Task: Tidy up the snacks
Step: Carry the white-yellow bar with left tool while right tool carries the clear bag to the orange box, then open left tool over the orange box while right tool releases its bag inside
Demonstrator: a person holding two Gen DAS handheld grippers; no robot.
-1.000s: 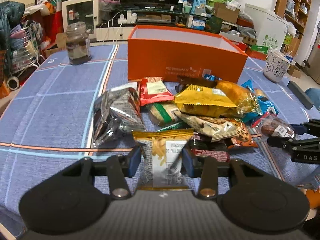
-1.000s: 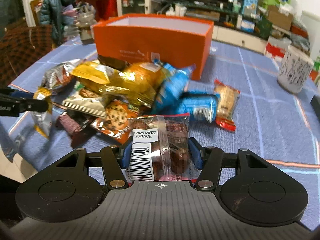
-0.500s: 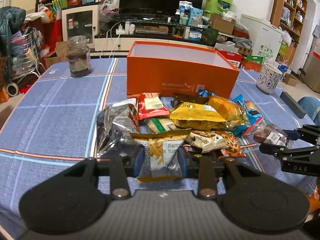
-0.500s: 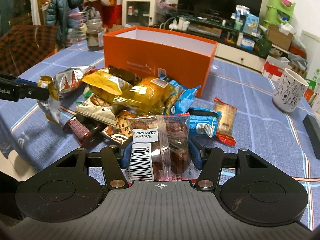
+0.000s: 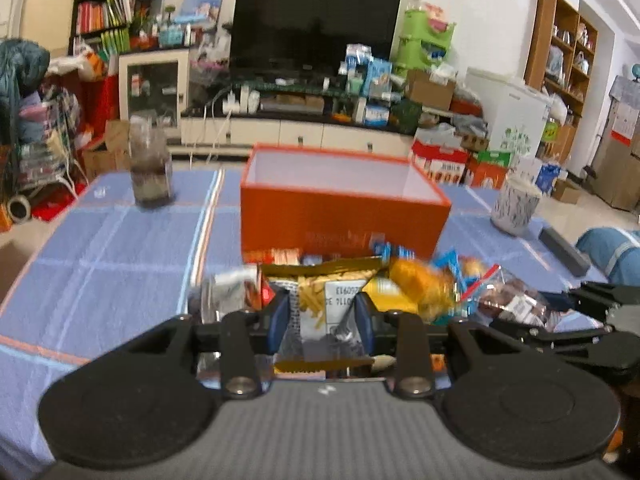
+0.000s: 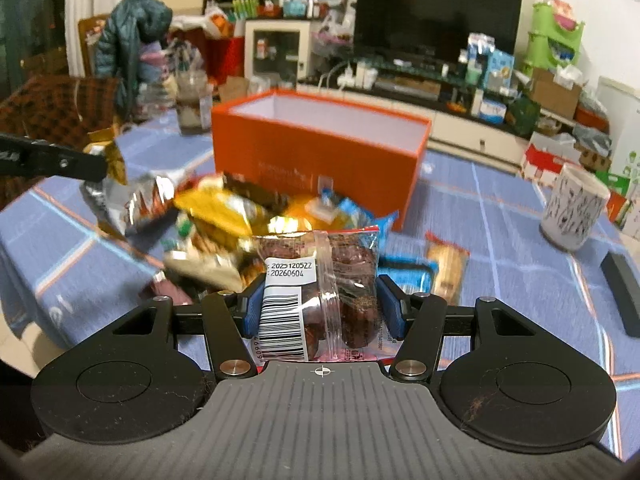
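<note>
My left gripper (image 5: 320, 318) is shut on a gold fries packet (image 5: 326, 304) and holds it above the snack pile (image 5: 416, 288). My right gripper (image 6: 320, 308) is shut on a clear bag of brown cakes (image 6: 320, 284) with a barcode label, also held above the table. The bag also shows at the right of the left wrist view (image 5: 512, 302). An open orange box (image 5: 344, 208) stands behind the pile, seen too in the right wrist view (image 6: 316, 156). The left gripper with the gold packet (image 6: 108, 156) shows at the left of the right wrist view.
A dark glass jar (image 5: 150, 168) stands at the back left of the blue checked tablecloth (image 5: 112, 260). A patterned white mug (image 6: 574, 208) and a black bar (image 6: 622, 292) sit at the right. Blue and orange packets (image 6: 444, 268) lie beside the pile.
Both grippers have risen with their packets and moved toward the orange box. The pile now sits lower and is blurred by the motion.
</note>
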